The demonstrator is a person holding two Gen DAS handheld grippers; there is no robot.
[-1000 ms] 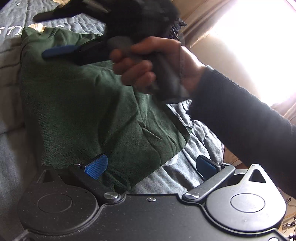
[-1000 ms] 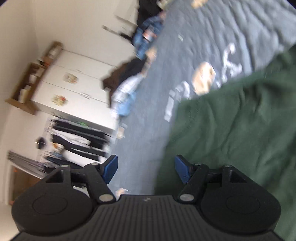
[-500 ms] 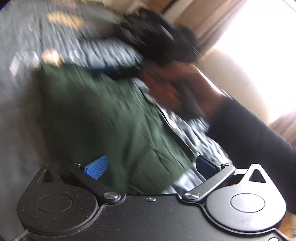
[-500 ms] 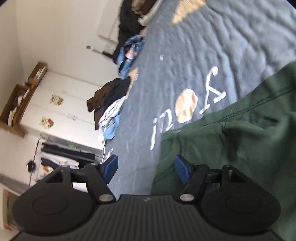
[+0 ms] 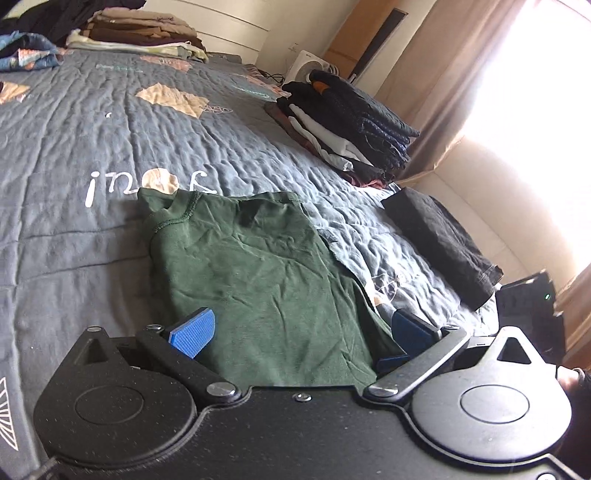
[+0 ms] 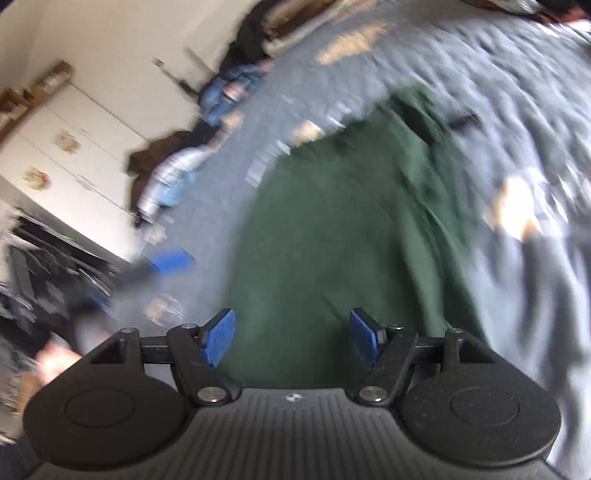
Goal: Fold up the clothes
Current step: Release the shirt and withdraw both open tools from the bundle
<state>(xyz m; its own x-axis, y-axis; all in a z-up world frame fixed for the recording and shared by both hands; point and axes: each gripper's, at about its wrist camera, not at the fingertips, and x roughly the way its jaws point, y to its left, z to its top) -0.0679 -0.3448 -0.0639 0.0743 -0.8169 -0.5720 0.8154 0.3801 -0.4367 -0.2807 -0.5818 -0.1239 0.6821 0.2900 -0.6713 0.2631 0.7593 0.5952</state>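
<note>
The grey quilt (image 5: pixel 92 122) fills the left wrist view, and on it the green shirt (image 5: pixel 258 266) lies at six o'clock, folded to a compact block but still rumpled, so I judge this garment nearly done. A folded stack (image 5: pixel 347 125) sits at two o'clock and a black folded piece (image 5: pixel 443 236) at three. Both the left gripper (image 5: pixel 303 332) and right gripper (image 6: pixel 291 336) stand released, holding nothing. Stitched white letters at nine o'clock look upside down; they cannot be read for certain.

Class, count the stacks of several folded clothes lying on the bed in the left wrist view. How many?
2: a dark stack near the curtain, and a beige-brown stack at the far end. More may lie out of view.
</note>
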